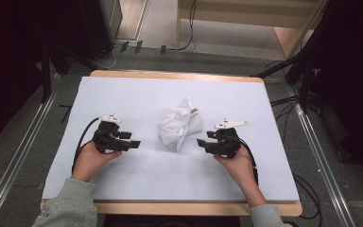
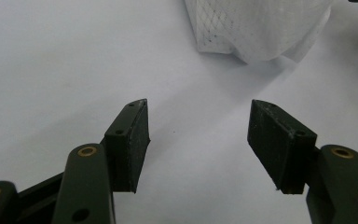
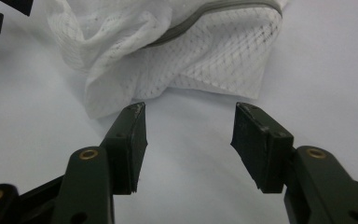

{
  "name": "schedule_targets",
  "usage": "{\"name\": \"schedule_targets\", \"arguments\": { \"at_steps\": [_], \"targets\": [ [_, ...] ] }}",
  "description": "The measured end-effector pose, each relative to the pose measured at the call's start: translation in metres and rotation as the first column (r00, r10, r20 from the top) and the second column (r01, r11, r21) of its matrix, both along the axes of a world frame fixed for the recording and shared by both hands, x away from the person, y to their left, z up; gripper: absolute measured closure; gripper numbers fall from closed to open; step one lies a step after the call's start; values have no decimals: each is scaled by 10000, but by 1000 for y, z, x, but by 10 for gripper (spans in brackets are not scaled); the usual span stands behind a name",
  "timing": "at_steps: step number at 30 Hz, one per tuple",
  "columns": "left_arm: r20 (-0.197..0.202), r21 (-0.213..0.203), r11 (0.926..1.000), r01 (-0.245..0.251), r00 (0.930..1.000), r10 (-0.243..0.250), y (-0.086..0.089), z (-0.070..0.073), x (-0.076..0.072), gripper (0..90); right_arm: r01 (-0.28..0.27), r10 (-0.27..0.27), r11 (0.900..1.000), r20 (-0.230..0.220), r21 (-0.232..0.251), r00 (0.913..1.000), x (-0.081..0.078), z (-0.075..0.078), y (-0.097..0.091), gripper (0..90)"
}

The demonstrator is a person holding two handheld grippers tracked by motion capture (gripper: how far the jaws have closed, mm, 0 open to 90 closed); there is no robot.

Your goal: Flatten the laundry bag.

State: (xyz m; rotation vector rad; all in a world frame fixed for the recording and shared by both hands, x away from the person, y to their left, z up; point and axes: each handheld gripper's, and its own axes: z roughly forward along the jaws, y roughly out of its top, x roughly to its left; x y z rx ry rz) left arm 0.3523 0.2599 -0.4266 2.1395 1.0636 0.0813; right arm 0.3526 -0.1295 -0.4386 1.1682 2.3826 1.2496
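A crumpled white mesh bag (image 1: 179,126) with a grey zipper lies in the middle of the white mat (image 1: 123,94). My left gripper (image 1: 133,143) rests low on the mat to the bag's left, jaws open and pointing at it, nothing between them. In the left gripper view the bag (image 2: 256,28) sits beyond the open gripper (image 2: 198,133). My right gripper (image 1: 201,142) stands open just right of the bag. In the right gripper view the mesh bag (image 3: 168,51) lies close ahead of the open gripper (image 3: 189,140), its zipper (image 3: 205,14) along the top.
The mat covers a wooden table (image 1: 179,208) whose edge shows at the front and back. Cables (image 1: 288,101) and dark stands lie on the floor to the right; metal rails (image 1: 321,156) run along both sides.
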Motion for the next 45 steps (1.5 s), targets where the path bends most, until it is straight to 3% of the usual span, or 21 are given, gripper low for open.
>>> {"name": "schedule_targets", "arguments": {
  "at_steps": [18,20,21,22,23,27,34,45],
  "targets": [
    [81,-6,9992,-409,9991,409,12,0,-10,395,-919,920,9956,-53,156,9957,8,7,46,348],
    [71,24,9991,-415,9991,415,13,0,-11,395,-963,963,9953,-85,66,9953,9,5,52,370],
    [86,37,9991,-433,9990,432,14,0,-11,395,-998,998,9950,-69,-17,9950,10,4,54,428],
    [86,6,9988,-483,9988,483,14,0,-12,396,-1041,1041,9946,-155,-6,9944,12,1,58,594],
    [94,-2,9988,-482,9988,482,15,0,-12,396,-1041,1041,9946,-155,-6,9944,12,1,58,594],
    [81,-11,9985,-540,9985,540,16,0,-14,397,-1300,1313,9911,-473,304,9902,17,-1,61,828],
    [94,17,9981,-619,9980,618,19,0,-16,397,-1655,1660,9855,-104,386,9861,18,7,77,862],
    [104,-93,9964,-849,9963,850,26,0,-22,397,-2285,2295,9724,-175,477,9732,25,7,109,861]
  ]
}}
